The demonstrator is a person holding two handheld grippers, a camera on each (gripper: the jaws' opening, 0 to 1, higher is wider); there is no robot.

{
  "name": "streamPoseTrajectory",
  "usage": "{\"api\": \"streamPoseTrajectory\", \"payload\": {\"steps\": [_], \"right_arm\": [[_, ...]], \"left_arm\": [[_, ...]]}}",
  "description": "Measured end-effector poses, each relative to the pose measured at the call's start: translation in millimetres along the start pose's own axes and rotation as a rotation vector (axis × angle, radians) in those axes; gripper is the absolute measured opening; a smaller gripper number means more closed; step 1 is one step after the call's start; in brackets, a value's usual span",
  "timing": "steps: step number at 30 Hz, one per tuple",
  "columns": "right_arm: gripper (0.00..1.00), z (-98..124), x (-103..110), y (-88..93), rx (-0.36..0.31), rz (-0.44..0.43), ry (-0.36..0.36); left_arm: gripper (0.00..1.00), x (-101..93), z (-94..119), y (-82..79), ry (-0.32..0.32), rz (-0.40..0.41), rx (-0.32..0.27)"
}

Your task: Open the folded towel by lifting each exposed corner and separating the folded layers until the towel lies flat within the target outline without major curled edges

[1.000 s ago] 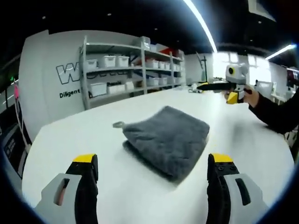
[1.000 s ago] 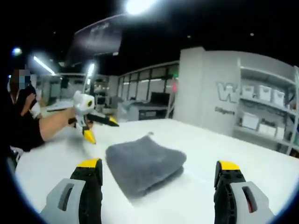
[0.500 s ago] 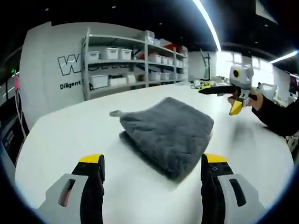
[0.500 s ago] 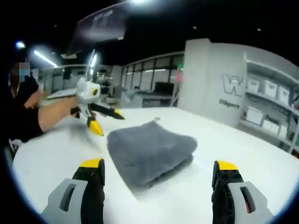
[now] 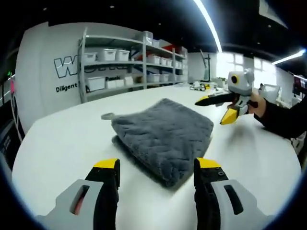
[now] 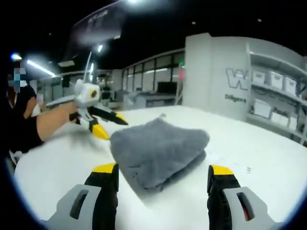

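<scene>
A grey folded towel (image 5: pixel 163 132) lies on the white table (image 5: pixel 57 143), with a small hanging loop (image 5: pixel 107 116) at its far left corner. My left gripper (image 5: pixel 157 167) is open just short of the towel's near edge, with nothing between its fingers. My right gripper (image 5: pixel 213 111) comes in from the right, open, its tips near the towel's right corner. In the right gripper view the towel (image 6: pixel 156 148) shows stacked layers, and my right gripper (image 6: pixel 162 170) stands open before it. My left gripper (image 6: pixel 113 129) hovers open by the towel's left side.
Metal shelves with white bins (image 5: pixel 124 62) stand behind the table, also the shelves (image 6: pixel 278 81) at right. A person's dark sleeve (image 5: pixel 283 117) and forearm (image 6: pixel 48 127) reach over the table (image 6: pixel 254 143). Desks and machines stand in the background.
Both cameras have come closer to the towel and lower. The jaws of each gripper stand a little narrower. The right gripper has dropped toward the towel's corner.
</scene>
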State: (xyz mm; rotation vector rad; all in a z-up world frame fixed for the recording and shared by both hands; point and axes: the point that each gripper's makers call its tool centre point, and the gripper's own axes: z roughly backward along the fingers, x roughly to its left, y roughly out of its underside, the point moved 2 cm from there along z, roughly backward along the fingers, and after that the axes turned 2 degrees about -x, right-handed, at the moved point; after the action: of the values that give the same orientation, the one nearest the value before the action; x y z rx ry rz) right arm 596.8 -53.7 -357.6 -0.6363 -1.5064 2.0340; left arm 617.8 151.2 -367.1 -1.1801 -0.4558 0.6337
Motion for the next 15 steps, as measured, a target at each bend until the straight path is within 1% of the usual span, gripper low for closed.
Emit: {"api": "streamPoseTrajectory", "payload": {"steps": [3,8,12,15], "right_arm": [[0.67,-3.7,2.1,2.8,0.004,-0.005,-0.015],[0.64,-4.3,5.4,1.9,-0.002,-0.008,-0.022],[0.57,-5.1,6.5,4.0,0.003,-0.012,-0.024],[0.54,-7.0,13.3,6.7,0.012,-0.013,-0.048]], "left_arm": [[0.58,-0.7,0.5,2.3,-0.006,0.008,0.004],[0.56,-0.2,2.3,1.3,-0.009,0.015,-0.001],[0.54,-4.7,1.1,1.4,-0.001,0.013,-0.003],[0.54,-10.2,-0.9,4.7,0.013,0.009,0.004]]}}
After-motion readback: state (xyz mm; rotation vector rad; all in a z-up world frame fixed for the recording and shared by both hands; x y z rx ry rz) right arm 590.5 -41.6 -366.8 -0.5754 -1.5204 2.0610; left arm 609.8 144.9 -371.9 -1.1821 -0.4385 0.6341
